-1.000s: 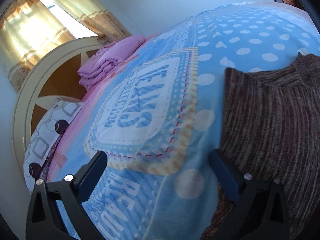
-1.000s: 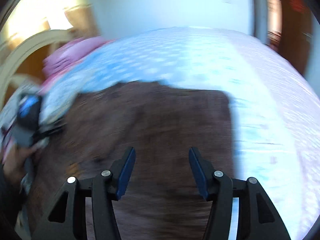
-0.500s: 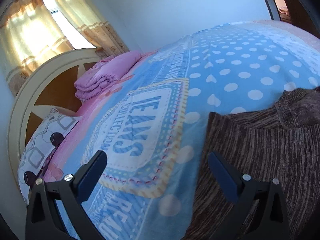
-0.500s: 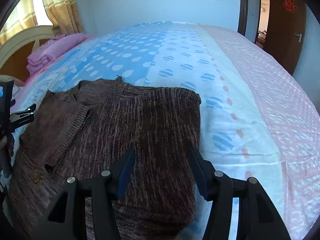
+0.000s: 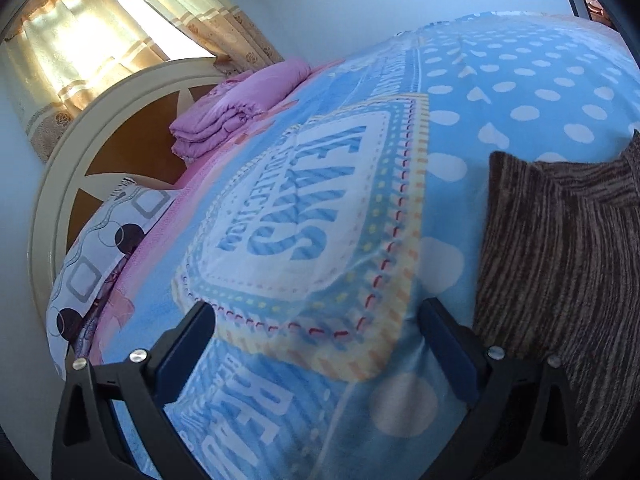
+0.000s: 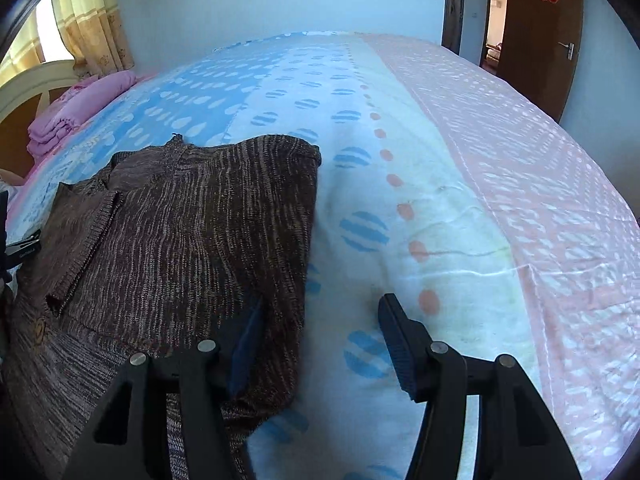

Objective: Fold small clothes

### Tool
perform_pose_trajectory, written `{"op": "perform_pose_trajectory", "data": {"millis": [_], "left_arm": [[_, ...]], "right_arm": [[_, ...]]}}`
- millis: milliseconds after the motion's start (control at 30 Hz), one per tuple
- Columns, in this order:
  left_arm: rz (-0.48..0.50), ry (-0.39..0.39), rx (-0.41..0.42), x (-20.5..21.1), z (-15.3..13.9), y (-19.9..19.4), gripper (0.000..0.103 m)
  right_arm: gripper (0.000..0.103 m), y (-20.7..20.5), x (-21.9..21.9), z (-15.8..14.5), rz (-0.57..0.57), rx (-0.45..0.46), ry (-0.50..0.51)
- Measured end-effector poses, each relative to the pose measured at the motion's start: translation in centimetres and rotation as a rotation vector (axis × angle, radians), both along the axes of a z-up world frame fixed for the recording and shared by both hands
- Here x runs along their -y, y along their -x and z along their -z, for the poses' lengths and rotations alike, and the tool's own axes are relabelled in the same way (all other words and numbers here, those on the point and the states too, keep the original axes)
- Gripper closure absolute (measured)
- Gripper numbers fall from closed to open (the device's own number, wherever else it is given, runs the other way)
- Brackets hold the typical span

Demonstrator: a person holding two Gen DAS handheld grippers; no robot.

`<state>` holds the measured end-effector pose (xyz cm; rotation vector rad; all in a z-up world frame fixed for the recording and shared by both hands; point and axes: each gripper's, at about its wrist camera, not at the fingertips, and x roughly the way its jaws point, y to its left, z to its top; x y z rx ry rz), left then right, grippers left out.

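Brown marled knit, a sweater, is shown lying flat on the bed, partly folded, with its long axis running from the near edge away toward the far side. In the right wrist view, the right hand-held gripper is seen straddling the sweater's right side edge: the left pad is set over the knit, the right pad over bare sheet, and the jaws are held moderately apart with nothing pressed between them. The garment therefore lies to the left of and just ahead of this gripper, which is judged the nearer one for the coming grasp of that edge. In the left wrist view, the left hand-held gripper is seen spread wide and empty over the printed sheet, with the sweater's left side edge just to the right of its right finger. A folded pink quilt and a pillow by the headboard are shown well apart from the work. The collar region and the far right corner are given only by the right view; the bare strip along the left edge is given only by the left view.
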<state>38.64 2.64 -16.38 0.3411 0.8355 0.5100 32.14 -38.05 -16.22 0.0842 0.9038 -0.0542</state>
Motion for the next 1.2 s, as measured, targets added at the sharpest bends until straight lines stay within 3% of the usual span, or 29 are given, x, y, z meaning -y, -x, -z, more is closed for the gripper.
{"op": "perform_pose_trajectory", "data": {"millis": [200, 300, 367, 533, 633, 1067, 1200], "left_arm": [[-0.016, 0.013, 0.004, -0.6, -0.3, 0.8, 0.0], [-0.007, 0.098, 0.014, -1.6, -1.2, 1.6, 0.0], [-0.012, 0.145, 0.068, -2.3, -2.6, 3.3, 0.0], [0.13, 0.155, 0.085, 0.0, -3.9, 7.5, 0.0], [0.2, 0.205, 0.073, 1.0, -4.2, 9.7, 0.0], [0.349, 0.293, 0.019, 1.0, -3.6, 20.3, 0.0], [0.366, 0.308, 0.008, 0.2, -3.1, 23.5, 0.0]], "right_arm": [[0.043, 1.3, 0.3, -0.2, 0.001, 0.021, -0.012], [0.043, 2.9, 0.6, -0.9, -0.003, 0.006, -0.039], [0.042, 4.5, 0.5, -1.9, -0.014, 0.019, -0.034], [0.041, 8.3, -1.0, -2.9, -0.085, 0.002, 0.0], [0.041, 10.2, -1.8, -2.6, -0.112, -0.013, 0.002], [0.041, 18.5, -2.4, -0.5, -0.076, -0.106, -0.096], [0.041, 21.4, -3.2, -0.1, -0.077, -0.11, -0.061]]}}
